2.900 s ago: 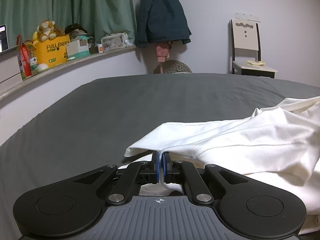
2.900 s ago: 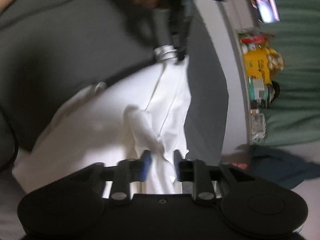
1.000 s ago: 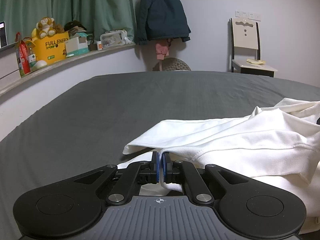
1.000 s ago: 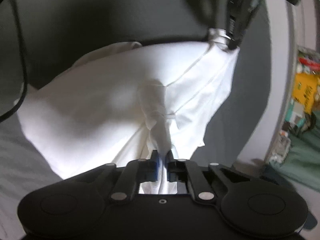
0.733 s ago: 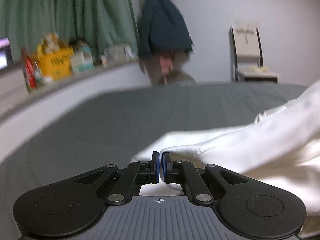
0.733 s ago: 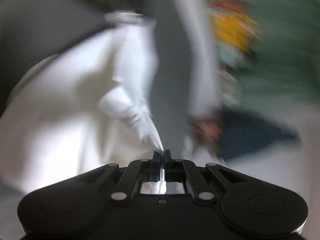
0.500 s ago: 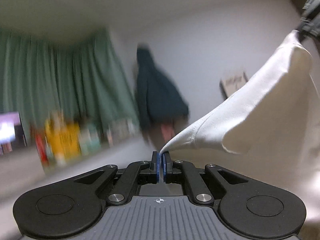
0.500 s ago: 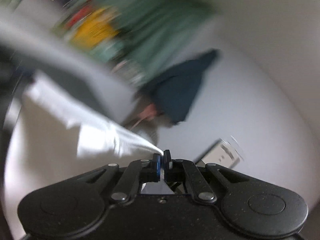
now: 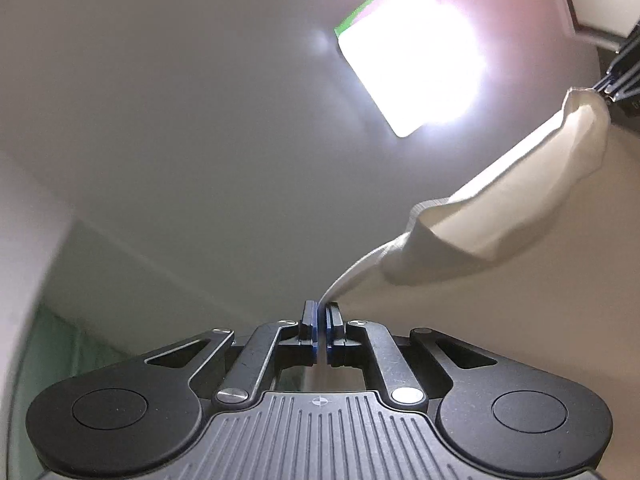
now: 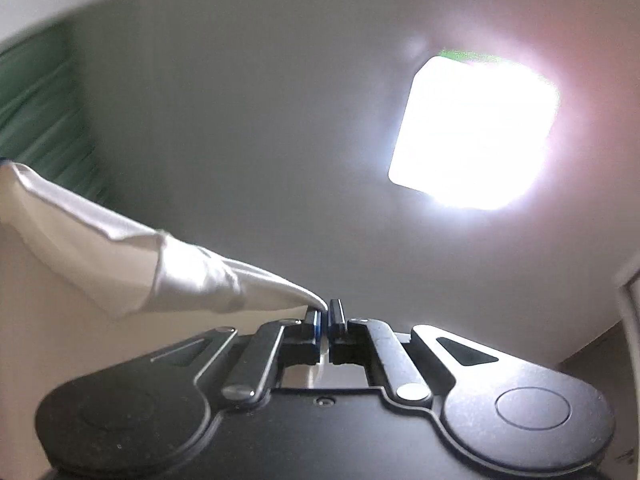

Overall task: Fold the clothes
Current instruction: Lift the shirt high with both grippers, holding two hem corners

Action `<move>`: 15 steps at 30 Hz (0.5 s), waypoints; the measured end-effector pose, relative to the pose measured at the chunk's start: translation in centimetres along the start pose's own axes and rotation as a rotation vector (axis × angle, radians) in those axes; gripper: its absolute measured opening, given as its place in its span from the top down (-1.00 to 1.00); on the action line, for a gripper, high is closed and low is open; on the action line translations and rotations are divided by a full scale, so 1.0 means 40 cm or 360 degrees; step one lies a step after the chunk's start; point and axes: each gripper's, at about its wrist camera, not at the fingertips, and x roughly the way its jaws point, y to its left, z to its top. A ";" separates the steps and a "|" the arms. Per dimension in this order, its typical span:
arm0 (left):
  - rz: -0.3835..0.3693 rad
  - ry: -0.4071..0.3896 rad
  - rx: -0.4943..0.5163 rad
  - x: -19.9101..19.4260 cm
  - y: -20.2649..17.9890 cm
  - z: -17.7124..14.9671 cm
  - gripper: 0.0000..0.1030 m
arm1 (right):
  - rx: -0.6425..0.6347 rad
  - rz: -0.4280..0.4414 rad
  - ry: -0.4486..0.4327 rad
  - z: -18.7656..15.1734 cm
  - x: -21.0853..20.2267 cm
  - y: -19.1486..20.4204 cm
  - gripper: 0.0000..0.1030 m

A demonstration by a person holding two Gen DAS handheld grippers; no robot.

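Note:
Both cameras point up at the ceiling. A white garment (image 9: 500,208) hangs stretched in the air between the two grippers. My left gripper (image 9: 321,312) is shut on one corner of it, and the cloth runs up to the right, where the other gripper's fingertips (image 9: 618,88) pinch the far corner. In the right wrist view the white garment (image 10: 132,264) runs off to the left from my right gripper (image 10: 325,312), which is shut on its corner. The bed is out of sight.
A bright square ceiling light (image 9: 412,52) glares overhead, also in the right wrist view as the ceiling light (image 10: 472,132). Green curtain (image 10: 36,112) shows at the left edge. A wall corner and a door frame (image 10: 628,312) sit at the right.
Both grippers swung up from the bed, lifting the white garment off the grey cover. The right gripper, open 2.9 s ago, has shut on a corner. The views now face the ceiling.

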 end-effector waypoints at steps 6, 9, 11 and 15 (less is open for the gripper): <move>0.0110 0.0168 0.0172 0.000 -0.040 -0.006 0.92 | -0.0047 0.0078 0.0188 -0.039 0.018 0.004 0.92; 0.0193 0.0112 0.0129 -0.039 -0.026 0.025 0.92 | -0.0034 0.0035 0.0123 -0.032 -0.018 -0.015 0.91; 0.0208 0.0083 0.0125 -0.039 -0.025 0.027 0.93 | -0.0056 0.0059 0.0187 -0.089 0.002 0.007 0.90; 0.0094 0.0211 0.0148 0.003 -0.068 -0.068 0.93 | -0.0118 0.0150 0.0400 -0.249 0.074 0.076 0.90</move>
